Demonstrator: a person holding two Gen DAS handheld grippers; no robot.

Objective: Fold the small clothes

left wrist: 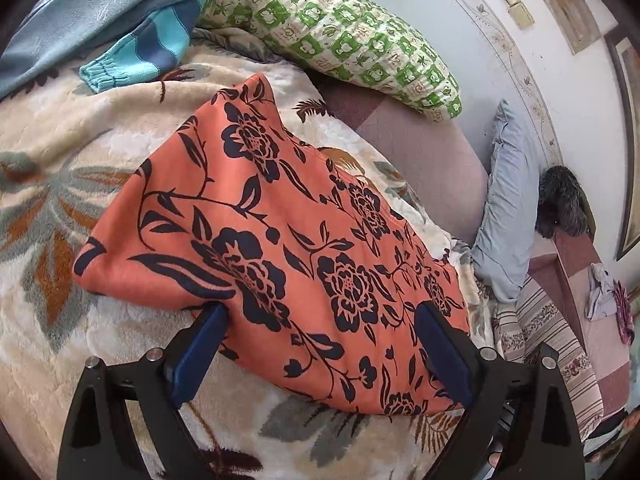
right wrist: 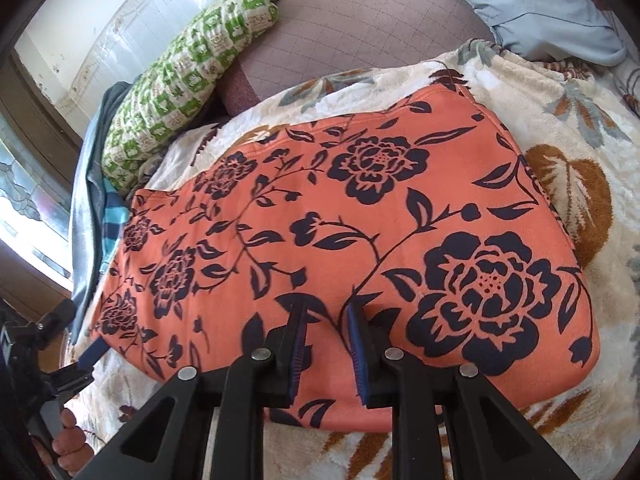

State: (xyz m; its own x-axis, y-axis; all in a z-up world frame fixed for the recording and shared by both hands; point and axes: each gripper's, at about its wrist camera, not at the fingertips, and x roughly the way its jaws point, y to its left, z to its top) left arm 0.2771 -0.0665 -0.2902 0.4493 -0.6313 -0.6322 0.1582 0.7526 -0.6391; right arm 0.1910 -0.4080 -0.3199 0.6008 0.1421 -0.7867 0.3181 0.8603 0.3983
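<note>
An orange garment with dark flowers (left wrist: 272, 240) lay folded flat on a cream floral blanket (left wrist: 60, 160), filling the middle of both views. The left gripper (left wrist: 320, 320) stood with its blue pads spread wide over the garment's near edge, pinching nothing. The right gripper (right wrist: 326, 316) had its jaws drawn narrow above the cloth; whether the tips touched it was unclear. At eleven o'clock lay a green checked pillow (right wrist: 176, 76). A hand (right wrist: 64, 444) was cut off at seven o'clock.

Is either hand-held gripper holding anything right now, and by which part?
Nothing: left hand-held gripper and right hand-held gripper stand open over the orange floral garment.
</note>
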